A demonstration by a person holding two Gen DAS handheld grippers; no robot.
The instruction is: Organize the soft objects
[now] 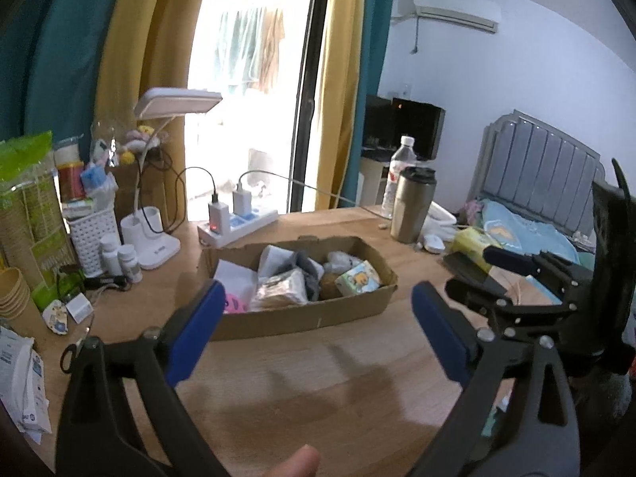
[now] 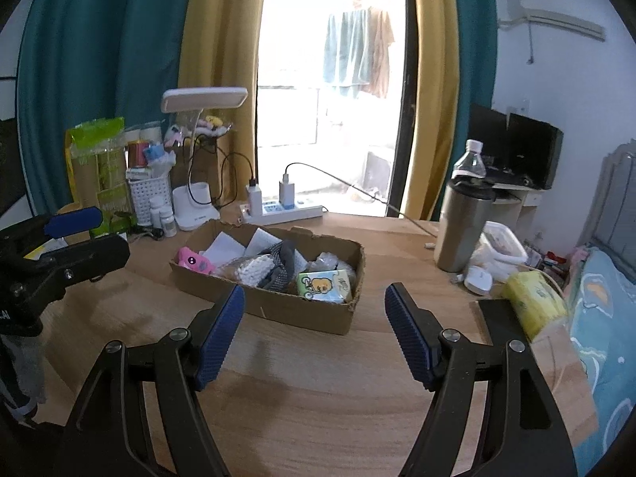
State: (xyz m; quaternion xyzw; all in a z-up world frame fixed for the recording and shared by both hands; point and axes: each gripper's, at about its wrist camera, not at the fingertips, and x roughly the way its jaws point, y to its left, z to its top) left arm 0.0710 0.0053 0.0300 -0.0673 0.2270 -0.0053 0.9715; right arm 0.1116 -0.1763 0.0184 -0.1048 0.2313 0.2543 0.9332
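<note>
Cardboard box (image 1: 302, 318) sits at the middle of the wooden table (image 1: 318, 389) in the left wrist view, at 12 o'clock from the left gripper (image 1: 316, 304), whose blue-padded jaws stand wide apart with nothing between them. Inside the box lie a pink plush toy (image 1: 234, 304), a clear bag of knitted fabric (image 1: 280, 292), a grey cloth (image 1: 308, 268) and a tissue pack with a yellow cartoon (image 1: 357, 280). At 10 o'clock stand a white desk lamp (image 1: 159, 214) and a power strip (image 1: 238, 224); at 1 o'clock, a steel tumbler (image 1: 411, 204) with a water bottle (image 1: 399, 175) behind it. The right gripper (image 1: 497, 274) enters at 3 o'clock, near a yellow tissue pack (image 1: 473, 244).

In the right wrist view, the right gripper (image 2: 314, 304) also hangs open and empty above the table (image 2: 318, 377), the cardboard box (image 2: 286, 312) at its 11 o'clock. The pink plush toy (image 2: 194, 262) lies at the box's left end, the tissue pack with a yellow cartoon (image 2: 326, 286) at its right corner, and the grey cloth (image 2: 280, 268) between them. The yellow tissue pack (image 2: 532, 304) rests at 3 o'clock, at the table's edge. The left gripper (image 2: 85, 234) shows at 9 o'clock.
</note>
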